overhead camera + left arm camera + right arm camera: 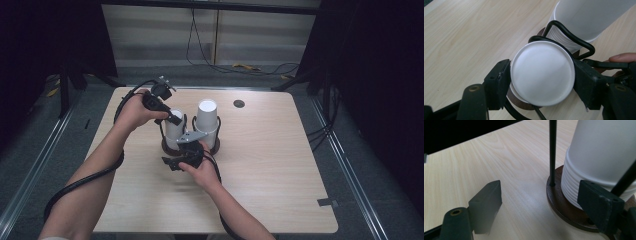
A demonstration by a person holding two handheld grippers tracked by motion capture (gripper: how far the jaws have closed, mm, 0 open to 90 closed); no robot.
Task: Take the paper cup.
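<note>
Pale wooden table point(280, 165): left tool point(542, 75) clamps the top white paper cup point(541, 72) of its stack; right tool point(544, 205) gapes wide beside the brown round holder base point(564, 207); next, probably lift straight up

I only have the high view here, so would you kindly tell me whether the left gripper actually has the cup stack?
Observer: Yes. In the left gripper view the left gripper is shut on the top of the left stack, one pad on each side of the upturned cup's base.
Operator: Thank you. And are the right jaws open?
Observer: Yes. The right gripper stands open, low by the brown base.
Operator: Is it touching that stack?
Observer: One jaw lies against the ribbed rims of the right stack; the other is apart, over the table.
</note>
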